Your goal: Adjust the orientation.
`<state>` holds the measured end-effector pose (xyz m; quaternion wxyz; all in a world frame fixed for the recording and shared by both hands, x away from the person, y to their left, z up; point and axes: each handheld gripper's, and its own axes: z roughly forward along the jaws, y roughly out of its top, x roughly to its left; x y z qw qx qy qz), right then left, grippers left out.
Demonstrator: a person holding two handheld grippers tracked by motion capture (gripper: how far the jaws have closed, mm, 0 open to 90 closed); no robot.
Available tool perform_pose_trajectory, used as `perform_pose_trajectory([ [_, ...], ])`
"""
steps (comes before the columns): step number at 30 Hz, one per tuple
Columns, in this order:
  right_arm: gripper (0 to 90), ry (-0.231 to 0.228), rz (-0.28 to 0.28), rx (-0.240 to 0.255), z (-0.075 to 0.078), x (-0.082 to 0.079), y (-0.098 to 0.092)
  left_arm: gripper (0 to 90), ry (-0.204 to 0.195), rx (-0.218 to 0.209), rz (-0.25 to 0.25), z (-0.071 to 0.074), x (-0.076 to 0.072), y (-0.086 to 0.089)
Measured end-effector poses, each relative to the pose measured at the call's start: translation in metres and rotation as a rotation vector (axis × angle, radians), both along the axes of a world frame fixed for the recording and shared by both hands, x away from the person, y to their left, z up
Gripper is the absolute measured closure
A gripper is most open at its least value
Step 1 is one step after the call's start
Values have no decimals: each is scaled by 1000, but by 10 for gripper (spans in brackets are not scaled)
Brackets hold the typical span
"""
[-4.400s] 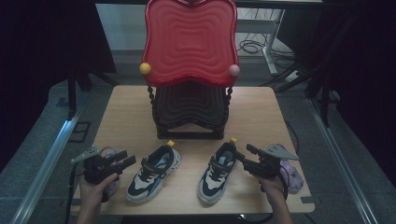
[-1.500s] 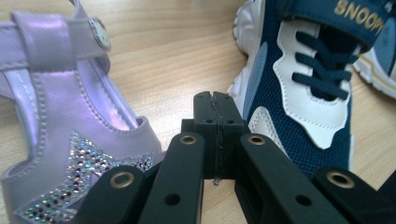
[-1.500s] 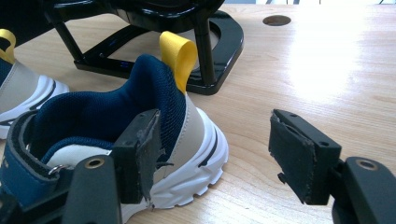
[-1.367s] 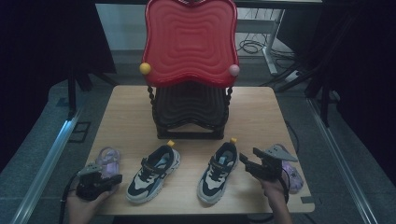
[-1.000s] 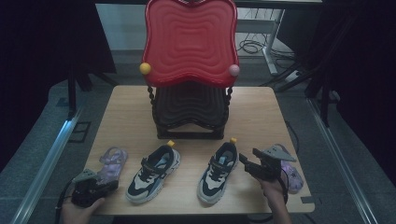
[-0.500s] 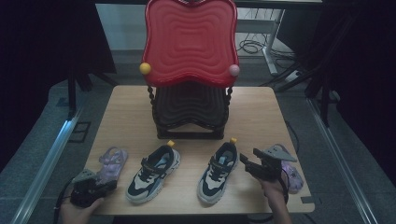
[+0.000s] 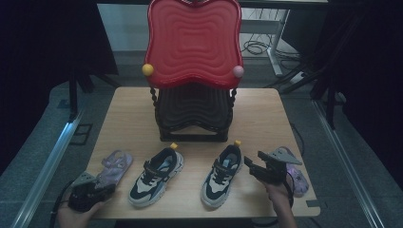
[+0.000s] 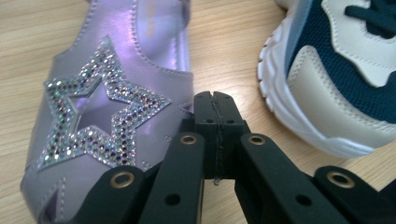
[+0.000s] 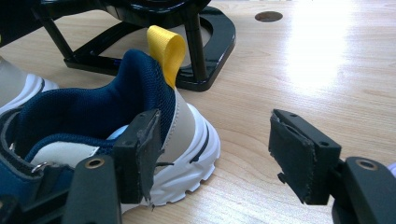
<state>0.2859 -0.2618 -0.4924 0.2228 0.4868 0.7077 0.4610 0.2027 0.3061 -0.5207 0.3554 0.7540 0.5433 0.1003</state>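
Wooden surface (image 7: 266, 118) in front of you carries a black stand (image 7: 192, 114) with a red wavy panel (image 7: 194, 42) on top, and two navy-and-white sneakers side by side near your edge. Your left gripper (image 7: 88, 194) sits at the near left corner, its fingers (image 8: 215, 135) pressed flat together with nothing between them; they point at the gap between a purple sandal (image 8: 107, 107) with a glittery star and the toe of the left sneaker (image 8: 345, 70). In the high view that sandal (image 7: 113, 165) lies just beyond your left gripper, and the left sneaker (image 7: 156, 175) just to its right. Your right gripper (image 7: 266, 168) rests just beside the right sneaker (image 7: 222, 175), fingers (image 9: 140, 154) spread wide apart and empty. One finger stands close against the sneaker's heel (image 9: 154, 112), the other over bare wood. A yellow pull loop (image 9: 164, 49) sticks up from that heel, with the stand's black base (image 9: 205, 42) just behind it. Another purple sandal (image 7: 297, 178) lies at the right edge, partly hidden behind your right hand (image 7: 278, 199).
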Motion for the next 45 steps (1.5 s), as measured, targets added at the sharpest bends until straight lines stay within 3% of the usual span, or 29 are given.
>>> perform_pose_trajectory([
  [4,353,2,2,-1,0,0,1,897,13,19,7,0,-2,2],
  [9,353,4,0,0,0,0,1,898,6,-8,19,0,-2,8],
  [16,352,1,-1,0,0,-1,0,898,13,16,17,0,-2,7],
  [45,352,1,-10,0,0,-1,-2,898,22,1,82,1,-7,31],
])
